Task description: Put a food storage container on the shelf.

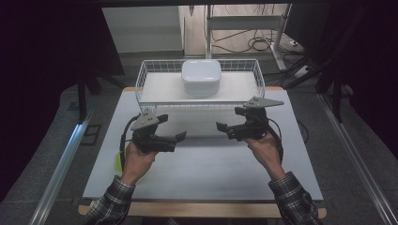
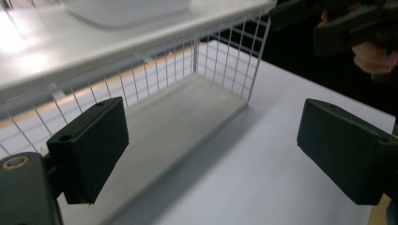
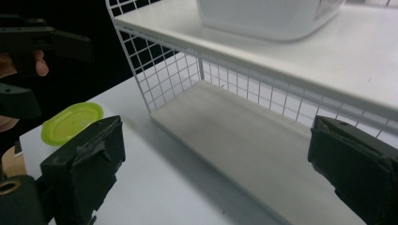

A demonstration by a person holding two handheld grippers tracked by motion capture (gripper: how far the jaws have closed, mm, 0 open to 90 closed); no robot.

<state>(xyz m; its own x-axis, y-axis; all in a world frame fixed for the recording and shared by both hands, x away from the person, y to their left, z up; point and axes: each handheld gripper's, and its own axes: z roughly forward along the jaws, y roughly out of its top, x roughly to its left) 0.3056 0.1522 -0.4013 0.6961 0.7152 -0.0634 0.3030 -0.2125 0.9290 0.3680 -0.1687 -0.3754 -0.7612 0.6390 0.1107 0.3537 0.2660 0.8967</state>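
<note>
A white wire rack (image 1: 199, 98) with two shelves stands at the back middle of the table. A white lidded container (image 1: 201, 76) rests on its top shelf. My left gripper (image 1: 172, 127) hovers in front of the rack's left end, open and holding nothing. My right gripper (image 1: 229, 119) hovers in front of the right end, also open and holding nothing. In the left gripper view the wide-apart jaws (image 2: 211, 150) frame the bare lower shelf (image 2: 187, 117). The right gripper view looks between its jaws (image 3: 211, 173) at the same lower shelf (image 3: 234, 126), with the container (image 3: 272, 16) above.
A yellow-green lid (image 1: 117, 161) lies at the table's left edge beside the left hand, also seen as a lid (image 3: 72, 123) in the right gripper view. The white table top (image 1: 202, 173) spreads in front of both grippers. Cables and stands sit on the floor behind.
</note>
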